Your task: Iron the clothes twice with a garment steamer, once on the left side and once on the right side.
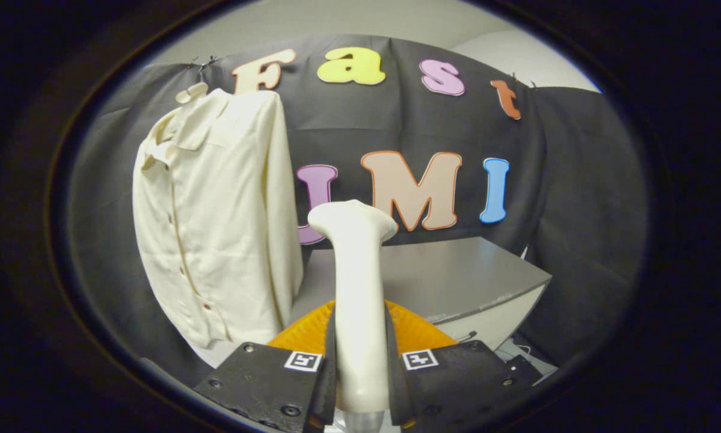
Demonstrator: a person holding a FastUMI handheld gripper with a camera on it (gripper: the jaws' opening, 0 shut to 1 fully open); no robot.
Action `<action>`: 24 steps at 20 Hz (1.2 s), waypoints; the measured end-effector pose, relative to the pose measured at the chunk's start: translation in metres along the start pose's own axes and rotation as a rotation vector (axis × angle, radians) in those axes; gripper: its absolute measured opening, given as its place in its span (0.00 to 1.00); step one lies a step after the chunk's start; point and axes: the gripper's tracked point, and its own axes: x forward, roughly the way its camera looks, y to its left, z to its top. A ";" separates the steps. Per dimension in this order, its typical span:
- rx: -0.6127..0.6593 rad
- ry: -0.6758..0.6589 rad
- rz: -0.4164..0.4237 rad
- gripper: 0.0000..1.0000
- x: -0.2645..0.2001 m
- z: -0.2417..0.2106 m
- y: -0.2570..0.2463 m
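A cream button-up shirt [216,216] hangs on a hanger [192,91] against the black cloth wall, to the left of the fingers and beyond them. My gripper [360,367] is shut on the white handle of the garment steamer [357,288], which stands upright between the fingers. The steamer's head [352,219] points away from me, level with the shirt's right sleeve and a little to its right. I cannot tell whether the head touches the cloth.
A grey table [456,270] stands ahead and to the right, below the wall cloth. An orange ribbed part [414,331] sits just behind the fingers, around the steamer's handle. A thin cable [465,335] lies by the table's front edge.
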 end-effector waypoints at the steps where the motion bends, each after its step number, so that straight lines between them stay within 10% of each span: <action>1: 0.019 -0.011 0.001 0.35 -0.017 0.000 0.015; 11: -0.045 -0.055 0.063 0.35 -0.092 -0.001 0.173; 24: -0.055 -0.100 0.234 0.34 -0.034 -0.003 0.325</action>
